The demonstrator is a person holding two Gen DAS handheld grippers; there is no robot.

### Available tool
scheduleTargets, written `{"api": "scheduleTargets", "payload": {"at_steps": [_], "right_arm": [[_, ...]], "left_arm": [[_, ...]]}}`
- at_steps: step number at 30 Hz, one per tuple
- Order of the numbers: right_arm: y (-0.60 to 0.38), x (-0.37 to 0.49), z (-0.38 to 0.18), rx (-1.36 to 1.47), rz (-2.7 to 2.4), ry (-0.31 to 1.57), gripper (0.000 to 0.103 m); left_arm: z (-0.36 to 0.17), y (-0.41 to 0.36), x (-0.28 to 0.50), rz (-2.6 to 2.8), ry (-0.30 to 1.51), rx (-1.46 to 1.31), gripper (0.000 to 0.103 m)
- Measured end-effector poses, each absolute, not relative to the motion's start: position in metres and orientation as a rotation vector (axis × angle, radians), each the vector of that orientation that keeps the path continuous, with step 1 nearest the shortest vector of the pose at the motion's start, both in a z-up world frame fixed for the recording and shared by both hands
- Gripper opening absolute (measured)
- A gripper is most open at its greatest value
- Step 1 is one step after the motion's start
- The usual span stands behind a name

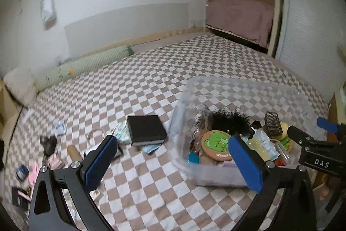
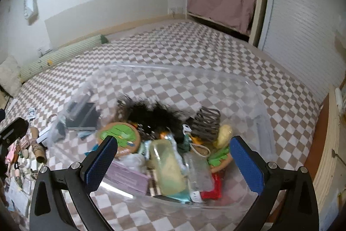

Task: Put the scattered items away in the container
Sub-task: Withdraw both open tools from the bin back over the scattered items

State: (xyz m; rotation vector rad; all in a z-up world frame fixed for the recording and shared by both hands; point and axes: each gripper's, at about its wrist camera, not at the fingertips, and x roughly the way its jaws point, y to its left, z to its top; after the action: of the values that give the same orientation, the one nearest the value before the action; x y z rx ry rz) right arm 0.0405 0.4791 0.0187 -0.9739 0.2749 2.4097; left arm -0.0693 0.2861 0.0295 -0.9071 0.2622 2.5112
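I hold two claws, each with two blue, finely ribbed pads on black arms. My left claw (image 1: 173,162) hangs spread wide and empty over the checkered bedcover (image 1: 151,83), a soft cloth of brown and white squares. My right claw (image 2: 174,162) is just as wide apart and grips nothing, poised above the container (image 2: 255,101).

The container is one clear plastic tub with thin, glossy walls, standing on the bedcover to the right of the loose things. It is already heaped: one tuft of black feathery fluff (image 2: 155,112), two round brown discs with green cartoon shapes (image 2: 121,135), one grey hair clip (image 2: 205,122) with curved teeth, one pale yellow pouch (image 2: 166,166) of shiny film, one flat lilac packet (image 2: 127,176) and something red (image 2: 213,186) at the near wall.

Outside it, one black box (image 1: 146,129), square and matte, lies just left of the tub. Further left sit one clear ring (image 1: 96,135), one tan tube (image 1: 73,152), one dark heart-shaped object (image 1: 48,143) and one small dark round jar (image 1: 21,171); the smaller bits there are too blurred to count.
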Motion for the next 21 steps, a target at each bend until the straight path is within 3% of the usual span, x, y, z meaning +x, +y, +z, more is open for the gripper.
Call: {"api": "scheduleTargets", "payload": {"at_steps": [19,21], "right_arm": [[0.373,-0.012,0.027,-0.988,2.738,0.140,0.103],[0.365,-0.017,0.028,-0.999,2.779,0.212,0.103]], "left_arm": [[0.023,0.120,-0.075,2.751,0.130,-1.029,0.103],[0.020,0.105,-0.076,2.771,0.122,-1.046,0.103]]}}
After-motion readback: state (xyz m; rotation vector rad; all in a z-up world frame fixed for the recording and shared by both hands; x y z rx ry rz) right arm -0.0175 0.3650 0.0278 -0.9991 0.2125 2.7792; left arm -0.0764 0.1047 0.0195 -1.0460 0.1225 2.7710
